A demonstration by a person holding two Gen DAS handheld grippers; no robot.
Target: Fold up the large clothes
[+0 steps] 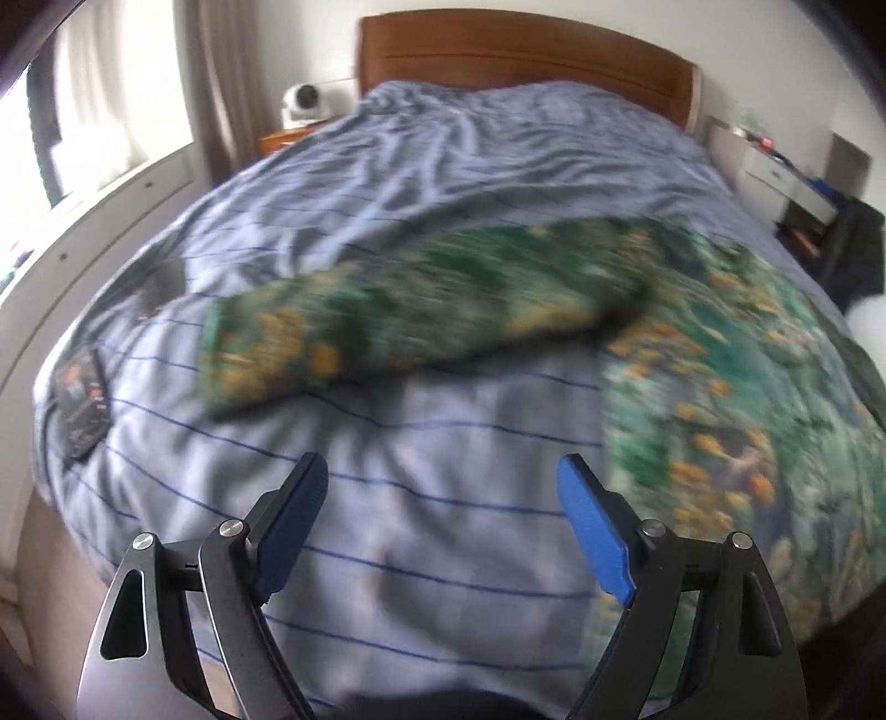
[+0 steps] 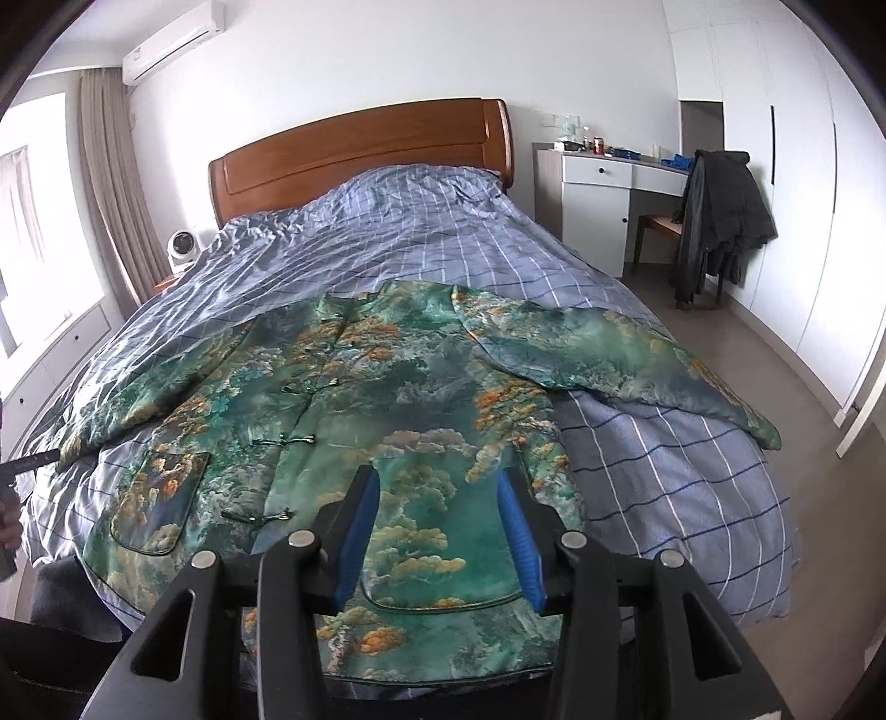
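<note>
Lying beyond both parted, seemingly empty jaws, the green jacket (image 2: 387, 399) covers the bed (image 2: 664, 443).

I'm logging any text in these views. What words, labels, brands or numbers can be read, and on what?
None can be read.
Air conditioner: a small label, too small to read.
Dark flat item on the duvet: blurred markings, unreadable.
Red can on the desk: too small.

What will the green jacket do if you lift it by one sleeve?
The green jacket would probably flop and dangle, since it lies limp and creased. Its sheen hints it may slip. The sleeve already drapes loosely across the bed.
</note>
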